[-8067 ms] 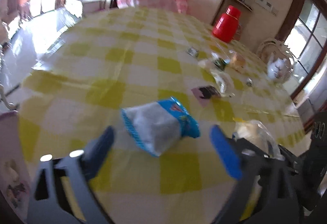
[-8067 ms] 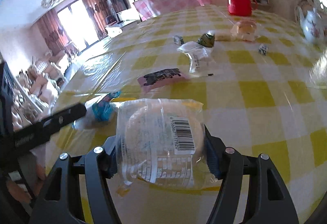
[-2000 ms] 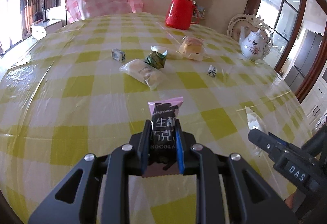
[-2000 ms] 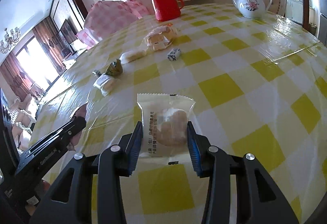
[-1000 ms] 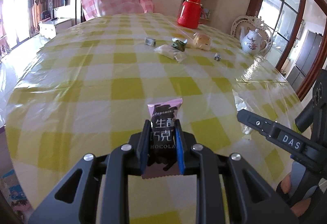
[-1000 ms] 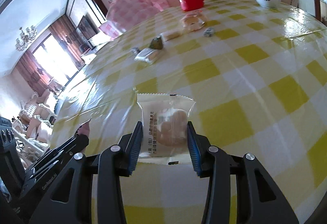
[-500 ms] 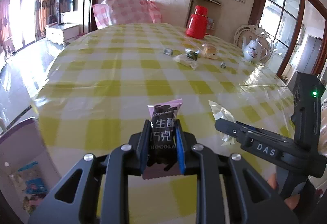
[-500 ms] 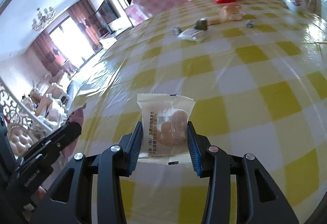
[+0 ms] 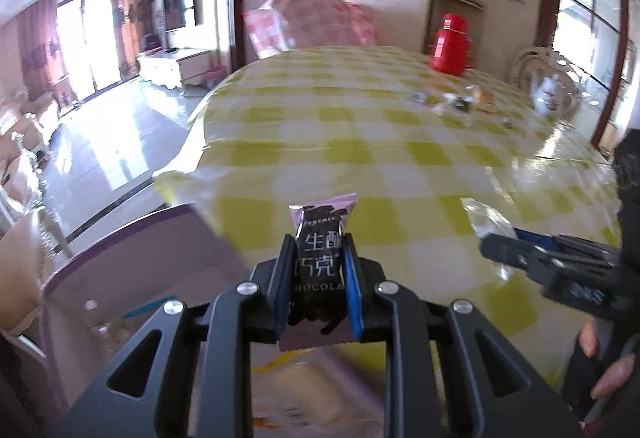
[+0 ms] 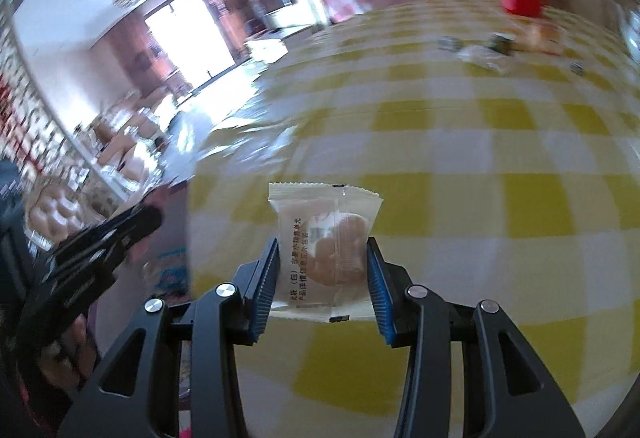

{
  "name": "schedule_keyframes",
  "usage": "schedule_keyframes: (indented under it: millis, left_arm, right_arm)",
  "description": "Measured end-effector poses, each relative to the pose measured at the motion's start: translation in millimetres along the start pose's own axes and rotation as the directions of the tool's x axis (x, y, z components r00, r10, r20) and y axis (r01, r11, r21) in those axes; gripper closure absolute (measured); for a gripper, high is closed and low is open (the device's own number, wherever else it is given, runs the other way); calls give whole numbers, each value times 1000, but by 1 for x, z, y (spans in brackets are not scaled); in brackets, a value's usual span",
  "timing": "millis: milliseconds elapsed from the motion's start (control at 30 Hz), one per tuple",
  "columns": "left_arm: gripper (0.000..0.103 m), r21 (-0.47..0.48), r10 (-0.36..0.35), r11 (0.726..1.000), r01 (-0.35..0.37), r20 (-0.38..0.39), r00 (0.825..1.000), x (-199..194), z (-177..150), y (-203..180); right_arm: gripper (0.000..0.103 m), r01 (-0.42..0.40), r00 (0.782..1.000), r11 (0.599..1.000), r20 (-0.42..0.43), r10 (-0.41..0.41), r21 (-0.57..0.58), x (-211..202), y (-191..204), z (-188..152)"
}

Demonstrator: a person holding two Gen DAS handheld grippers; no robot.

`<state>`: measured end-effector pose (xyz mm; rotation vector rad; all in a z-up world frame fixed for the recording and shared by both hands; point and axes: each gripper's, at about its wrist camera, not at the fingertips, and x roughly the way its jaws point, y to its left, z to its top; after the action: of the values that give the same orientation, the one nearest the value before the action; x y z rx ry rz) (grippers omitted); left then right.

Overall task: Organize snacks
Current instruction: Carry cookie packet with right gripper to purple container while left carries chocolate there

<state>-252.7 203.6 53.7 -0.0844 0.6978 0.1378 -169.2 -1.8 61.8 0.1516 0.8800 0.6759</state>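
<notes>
Snacks were held in both grippers at this moment. A chocolate bar (image 9: 319, 256) in a pink and dark wrapper stood upright between the blue pads of the left gripper (image 9: 316, 274), which was clamped tightly on its lower half, so that the top of the wrapper rose above the fingertips. A pastry packet (image 10: 325, 252), white and partly clear with a round brown cake showing inside, sat between the pads of the right gripper (image 10: 323, 278), which pressed on both of its side edges; its crimped top edge stood above the fingers. Both packets hung above the near edge of the table (image 9: 400, 158), which was covered in a yellow and white check cloth.

Only the left wrist view showed a pale box (image 9: 132, 270) with a purple rim below and to the left of the chocolate bar, beside the table edge; its contents were too blurred to tell. That view also showed the right gripper at the right edge with a clear wrapper corner sticking out of it, and part of the person's hand (image 9: 608, 374) beneath.

Far across the table lay a small cluster of other snacks (image 9: 460, 102), near a red thermos (image 9: 450, 52) and a white teapot (image 9: 550, 94). The right wrist view was more blurred, and showed the left gripper as a dark shape at its left edge.
</notes>
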Motion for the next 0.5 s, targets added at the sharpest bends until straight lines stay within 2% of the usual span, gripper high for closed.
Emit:
schedule_keyframes:
  millis: [100,267,367,500]
  left_arm:
    - [79,-13,46,999,-46,-1,999,-2,0,22]
    - [79,-12,126,992,-126,-8,992,0,-3,48]
    - [79,-13,161,987,-162,-26,987,2,-6,63]
    - [79,-1,224,975,-224,-42,974,3,-7,78]
  right_arm:
    - [61,-46,999,995,-14,45,-84,1,34,-6]
    - [61,-109,994,962,-36,104,-249,-2,91,-22]
    - [61,-138,990,928,-59,125,-347,-2,123,-35]
    - [61,-143,989,870,-89,114,-472,4,158,-57]
